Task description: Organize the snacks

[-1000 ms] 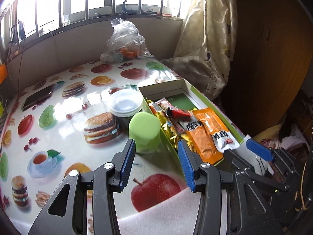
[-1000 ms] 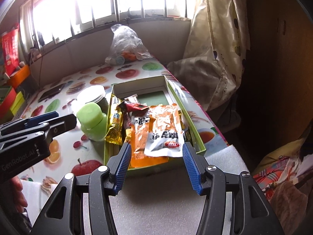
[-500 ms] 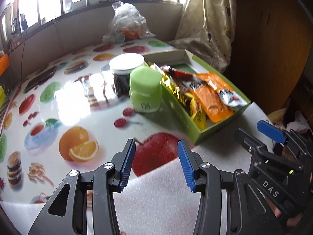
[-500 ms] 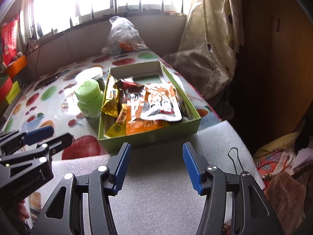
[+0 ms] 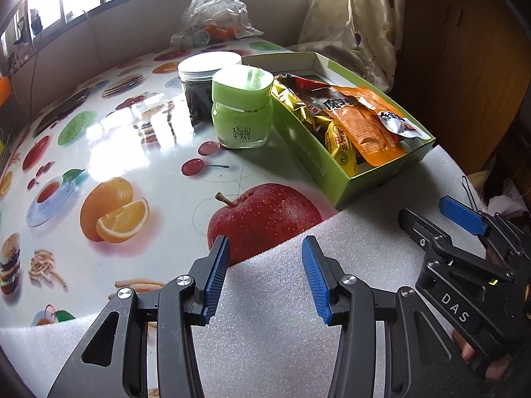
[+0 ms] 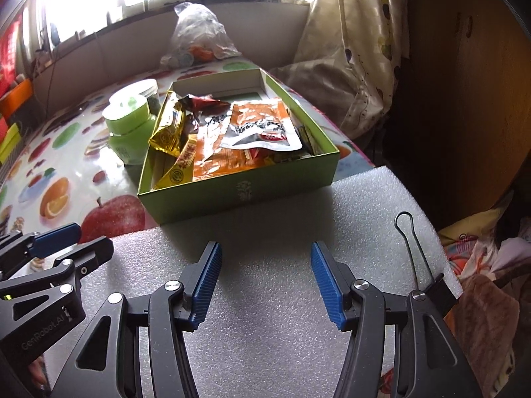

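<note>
green box (image 6: 282,179), orange packet (image 5: 361,126), lime jar (image 5: 242,112), fruit-print tablecloth (image 5: 109,172), white foam sheet (image 6: 275,232)

fruit-print glossy table (image 5: 139,152): open green cardboard box (image 6: 239,192), green glass jar (image 5: 242,112) left of it, white foam sheet (image 6: 275,225) before it.

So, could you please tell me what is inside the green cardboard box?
The green cardboard box holds piled snack packets: an orange pouch, a silver-fronted orange pouch and gold wrappers. Whatever lies beneath them is covered.
</note>
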Available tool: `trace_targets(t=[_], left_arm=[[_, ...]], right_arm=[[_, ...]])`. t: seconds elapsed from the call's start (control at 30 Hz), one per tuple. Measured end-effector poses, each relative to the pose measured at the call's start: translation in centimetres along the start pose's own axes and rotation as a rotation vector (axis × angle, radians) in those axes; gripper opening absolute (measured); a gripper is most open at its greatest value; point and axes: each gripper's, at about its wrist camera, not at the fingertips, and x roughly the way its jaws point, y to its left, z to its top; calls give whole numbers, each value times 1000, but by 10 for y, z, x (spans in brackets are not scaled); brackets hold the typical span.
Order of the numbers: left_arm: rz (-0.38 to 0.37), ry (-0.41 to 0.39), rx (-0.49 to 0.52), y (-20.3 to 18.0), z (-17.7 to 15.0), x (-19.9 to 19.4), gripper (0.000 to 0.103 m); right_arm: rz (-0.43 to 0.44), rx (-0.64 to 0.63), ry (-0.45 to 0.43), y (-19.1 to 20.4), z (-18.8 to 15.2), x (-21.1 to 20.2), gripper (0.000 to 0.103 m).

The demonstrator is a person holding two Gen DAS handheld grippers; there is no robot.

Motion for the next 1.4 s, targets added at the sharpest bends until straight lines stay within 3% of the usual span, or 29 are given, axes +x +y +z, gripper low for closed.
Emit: trace_targets(t=[0.37,1.4], left_arm=[[-15,0,-43,6,-1,2,52],[-21,-3,-62,10,-2,1,52]], right_arm=[[-15,20,-18,2,-3,2,59],[-17,21,-21,0,-3,1,59]])
